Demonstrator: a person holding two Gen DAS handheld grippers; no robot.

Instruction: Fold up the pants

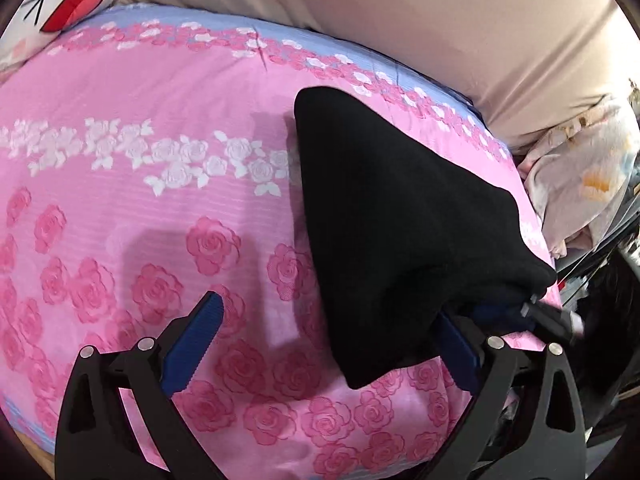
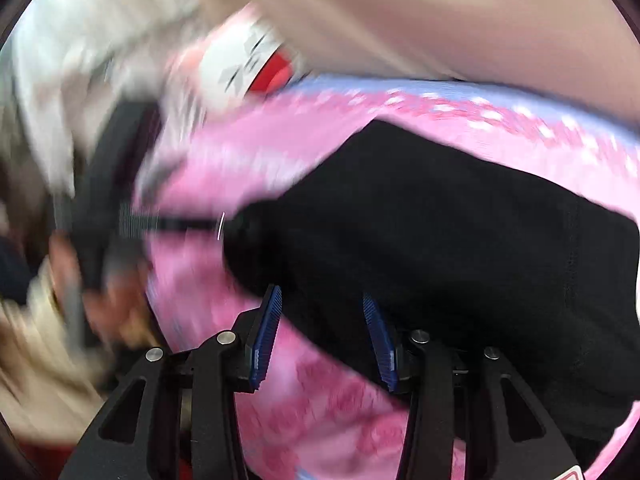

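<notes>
Black pants (image 1: 392,216) lie folded in a bundle on the pink rose-print bed cover (image 1: 120,184), toward its right side. My left gripper (image 1: 332,328) is open; its left pad is over bare cover and its right pad is partly under the pants' near edge. The other gripper (image 1: 548,316) shows at the pants' right corner. In the blurred right wrist view the pants (image 2: 440,232) fill the middle and right. My right gripper (image 2: 322,320) is open, its pads apart at the pants' near edge, holding nothing.
A cartoon-face pillow (image 1: 60,4) lies at the bed's far left. A beige wall or headboard (image 1: 400,8) runs behind the bed. Pale floral bedding (image 1: 576,184) is heaped off the right side, with dark clutter below it.
</notes>
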